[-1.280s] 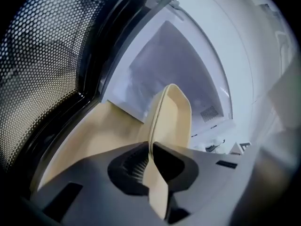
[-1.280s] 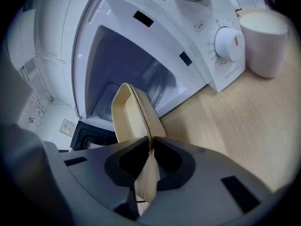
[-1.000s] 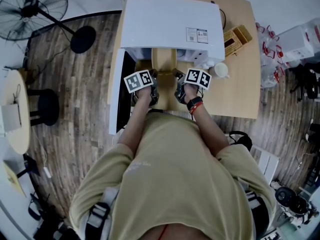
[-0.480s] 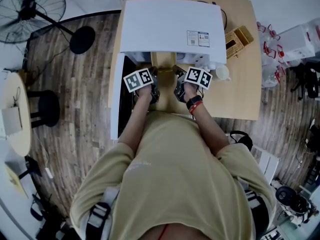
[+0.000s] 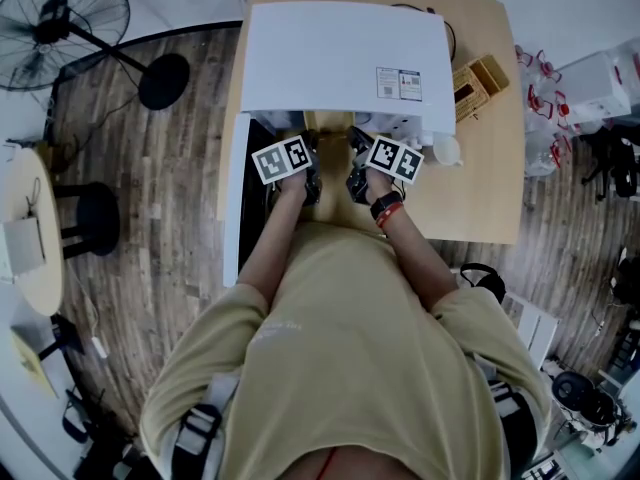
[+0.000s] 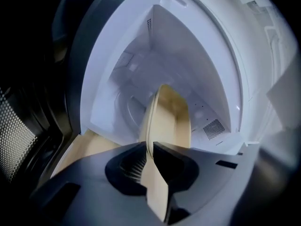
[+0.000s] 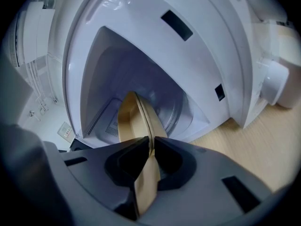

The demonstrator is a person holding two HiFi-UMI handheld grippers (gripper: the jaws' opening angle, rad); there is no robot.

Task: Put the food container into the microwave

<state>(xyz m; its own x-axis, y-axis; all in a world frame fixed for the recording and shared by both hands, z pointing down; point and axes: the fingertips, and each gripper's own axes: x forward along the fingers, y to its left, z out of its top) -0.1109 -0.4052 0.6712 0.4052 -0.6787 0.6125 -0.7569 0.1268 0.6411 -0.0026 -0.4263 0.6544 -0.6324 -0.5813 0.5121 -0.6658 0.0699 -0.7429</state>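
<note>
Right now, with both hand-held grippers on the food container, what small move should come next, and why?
Probably ease it slightly deeper. The left hand-held gripper and right hand-held gripper are both shut on the rim of the food container. Its far end reaches into the open microwave, but its near end sits outside the cavity.

Left tool (image 6: 149,150) clamped on tan food container (image 6: 168,119) rim, container partway inside open white microwave (image 6: 207,65) cavity.
</note>
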